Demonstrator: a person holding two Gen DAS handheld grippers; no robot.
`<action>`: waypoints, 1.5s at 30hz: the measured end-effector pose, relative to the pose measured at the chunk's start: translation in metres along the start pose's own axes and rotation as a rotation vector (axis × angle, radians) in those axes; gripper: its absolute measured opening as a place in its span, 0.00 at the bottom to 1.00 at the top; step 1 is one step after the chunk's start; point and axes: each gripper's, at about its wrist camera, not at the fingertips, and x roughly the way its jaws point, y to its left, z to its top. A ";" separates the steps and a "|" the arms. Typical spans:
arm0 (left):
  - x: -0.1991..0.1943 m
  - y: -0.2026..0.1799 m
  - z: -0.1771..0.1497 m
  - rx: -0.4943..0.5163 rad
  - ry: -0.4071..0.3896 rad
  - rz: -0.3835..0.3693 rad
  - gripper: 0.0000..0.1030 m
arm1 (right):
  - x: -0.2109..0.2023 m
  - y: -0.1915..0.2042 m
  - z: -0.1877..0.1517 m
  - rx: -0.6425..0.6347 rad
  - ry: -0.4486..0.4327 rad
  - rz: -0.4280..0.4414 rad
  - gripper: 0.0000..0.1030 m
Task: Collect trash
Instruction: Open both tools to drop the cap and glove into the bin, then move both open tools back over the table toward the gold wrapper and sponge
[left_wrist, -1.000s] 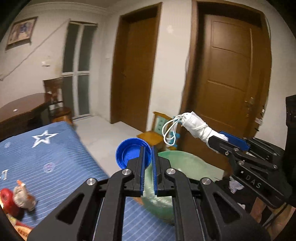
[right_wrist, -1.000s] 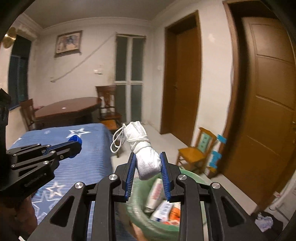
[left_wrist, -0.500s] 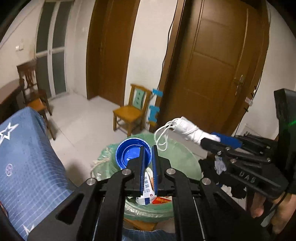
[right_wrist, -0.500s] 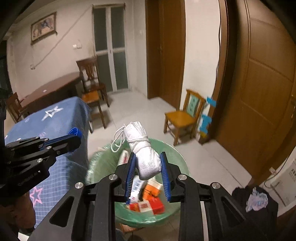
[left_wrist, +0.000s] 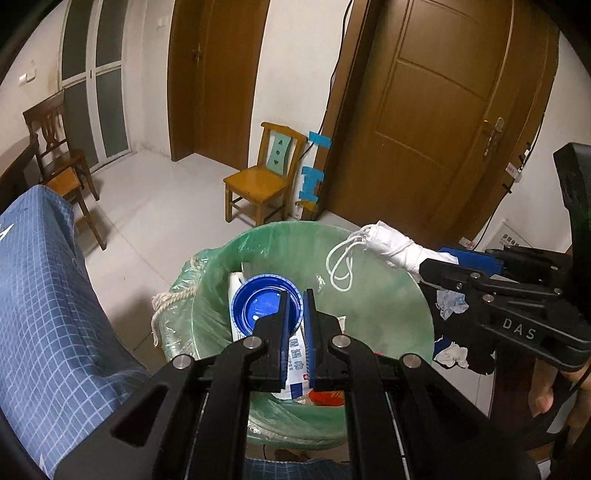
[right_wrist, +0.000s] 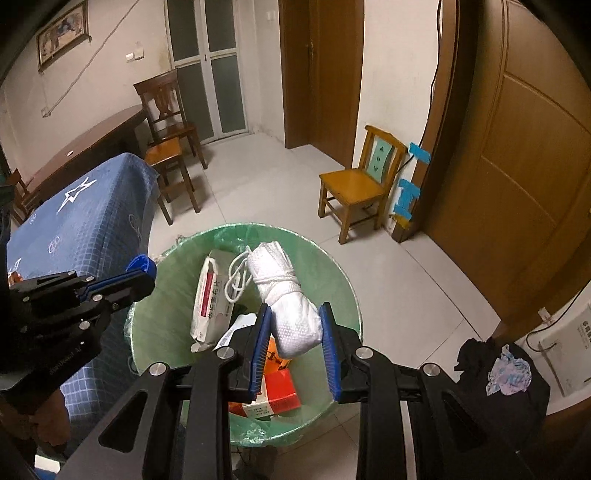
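A bin lined with a green bag (left_wrist: 391, 299) (right_wrist: 155, 332) stands on the floor and holds several packets and boxes. My left gripper (left_wrist: 294, 299) is shut on the rim of a blue round lid (left_wrist: 258, 304) and holds it over the bin's mouth. My right gripper (right_wrist: 295, 325) is shut on a rolled white face mask (right_wrist: 288, 295) tied with its ear loops, also over the bin. In the left wrist view the mask (left_wrist: 391, 247) sticks out of the right gripper (left_wrist: 436, 264) above the bin's right rim.
A table with a blue star-print cloth (left_wrist: 40, 295) (right_wrist: 85, 218) stands left of the bin. A small wooden chair (left_wrist: 266, 177) (right_wrist: 362, 181) is behind the bin by brown doors. Dark clothes (right_wrist: 498, 373) lie on the floor at right.
Both grippers have tilted down and moved from above the table edge to over the bin, carrying the lid and the mask. The right gripper's jaws stand a little wider around the mask.
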 end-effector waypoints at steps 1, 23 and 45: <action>0.000 0.000 0.000 -0.001 0.001 0.001 0.05 | 0.001 0.001 -0.002 0.001 0.002 0.000 0.27; 0.007 0.011 0.001 -0.056 -0.006 0.039 0.68 | -0.009 0.001 -0.010 0.056 -0.041 0.025 0.46; -0.061 0.027 -0.028 -0.042 -0.050 0.121 0.67 | -0.059 0.034 -0.033 0.019 -0.158 0.089 0.52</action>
